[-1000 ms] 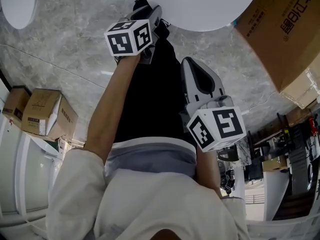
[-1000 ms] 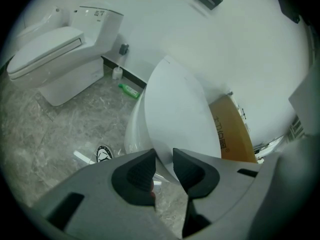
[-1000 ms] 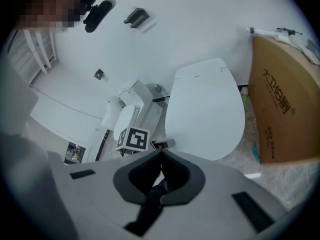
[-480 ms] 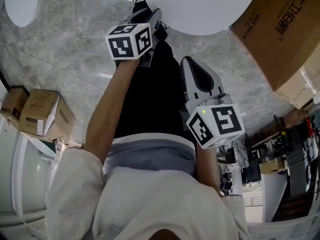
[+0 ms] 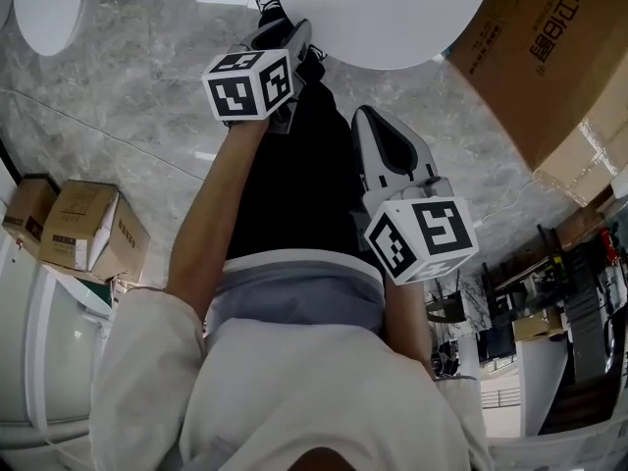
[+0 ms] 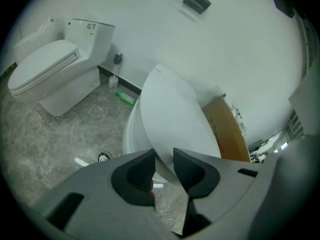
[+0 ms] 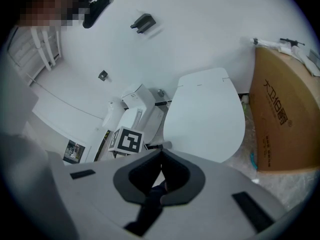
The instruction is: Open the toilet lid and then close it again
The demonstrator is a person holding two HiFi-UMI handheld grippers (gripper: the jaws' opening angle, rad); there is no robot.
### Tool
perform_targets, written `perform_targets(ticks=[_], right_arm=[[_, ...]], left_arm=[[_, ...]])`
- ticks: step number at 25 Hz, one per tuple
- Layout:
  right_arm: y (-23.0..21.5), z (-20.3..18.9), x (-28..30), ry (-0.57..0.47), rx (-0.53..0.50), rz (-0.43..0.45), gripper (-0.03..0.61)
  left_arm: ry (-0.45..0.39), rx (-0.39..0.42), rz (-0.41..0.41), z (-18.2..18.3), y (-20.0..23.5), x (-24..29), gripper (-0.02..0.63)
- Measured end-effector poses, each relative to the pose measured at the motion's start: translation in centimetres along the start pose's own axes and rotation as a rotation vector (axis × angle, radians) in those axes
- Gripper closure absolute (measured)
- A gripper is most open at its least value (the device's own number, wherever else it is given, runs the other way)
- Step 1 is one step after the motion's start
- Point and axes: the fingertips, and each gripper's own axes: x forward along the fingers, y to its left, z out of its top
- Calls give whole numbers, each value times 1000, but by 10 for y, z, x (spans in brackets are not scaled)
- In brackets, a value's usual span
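Left gripper view: we read the left gripper (image 6: 164, 156) with its jaws closed on the front rim of the toilet lid (image 6: 175, 119). The thin white edge runs down between the two dark pads.
Lid position: tilted up off the bowl (image 6: 131, 134), partly open and not yet upright, with its hinge side toward the wall.
Reason for grip: the rim is pinched at the end farthest from the hinge. We judge this gives the longest lever and the best control of the swing.
Right gripper (image 7: 161, 156): jaws together, with nothing between them. It hangs apart from the lid, above the person's dark trouser leg. We judge it idle, since one gripper suffices for a light lid.
Task stage: the opening half, in our judgement; closing remains to be done.
Count, grippers: two, each carrying one marker cube (image 5: 250, 84).
Count, toilets: two certain, namely the worked one and a second toilet (image 6: 50, 69) with its lid down. Further white fixtures by the far wall are too small for us to count.
Count, cardboard boxes: one large box (image 5: 549, 57) just beside the worked toilet, and two smaller boxes (image 5: 93, 229) on the floor (image 5: 128, 116) well apart from it.
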Motion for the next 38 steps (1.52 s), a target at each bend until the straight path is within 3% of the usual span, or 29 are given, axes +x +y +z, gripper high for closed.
perform_targets(ticks=[38], right_arm=[[47,46,-64,-110,-57,37,568]], left_arm=[[-71,74,-52,71,-65,-77,502]])
